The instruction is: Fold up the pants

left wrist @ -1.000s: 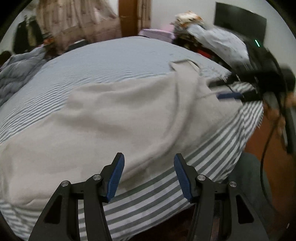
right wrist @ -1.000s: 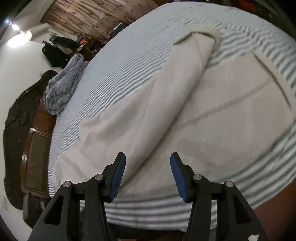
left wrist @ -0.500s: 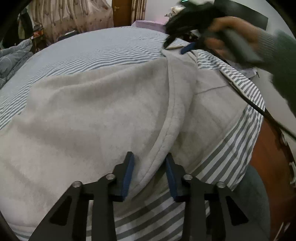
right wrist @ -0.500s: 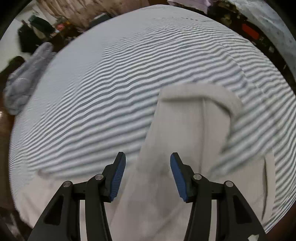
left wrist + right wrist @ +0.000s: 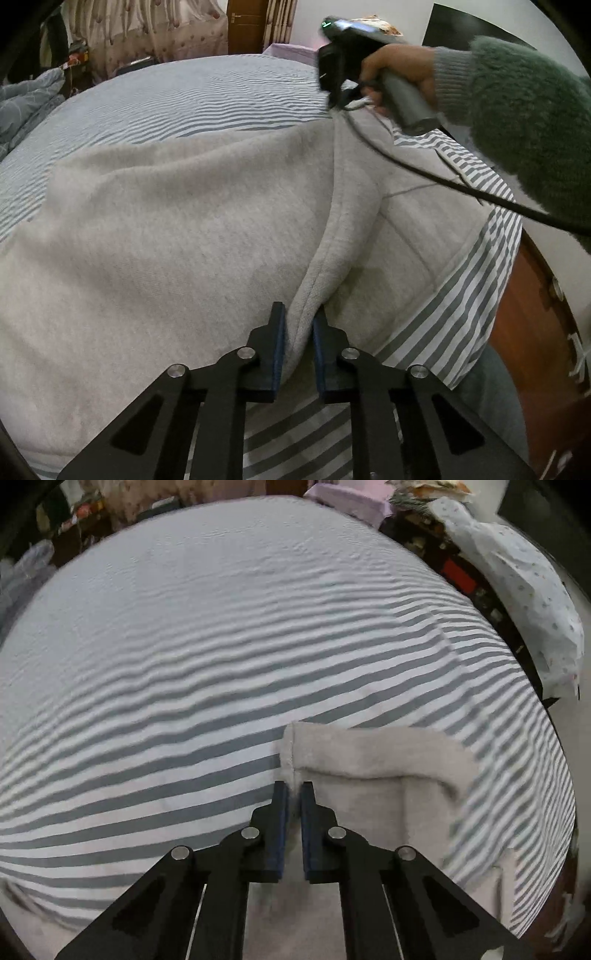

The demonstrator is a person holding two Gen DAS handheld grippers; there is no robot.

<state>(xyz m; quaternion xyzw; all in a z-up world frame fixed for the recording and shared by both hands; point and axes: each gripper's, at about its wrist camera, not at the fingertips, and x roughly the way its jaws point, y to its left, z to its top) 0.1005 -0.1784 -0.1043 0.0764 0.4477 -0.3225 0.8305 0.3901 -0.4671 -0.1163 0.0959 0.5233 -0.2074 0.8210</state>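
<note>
Striped bed; pants between fingers

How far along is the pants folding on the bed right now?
Early stage. Done: the grey pants lie spread on the striped bed sheet. In hand: the left gripper is closing on a fold of the fabric at the near edge, and the right gripper is shut on the far cuff edge. Left: no fold is laid over yet, so every fold remains.
</note>
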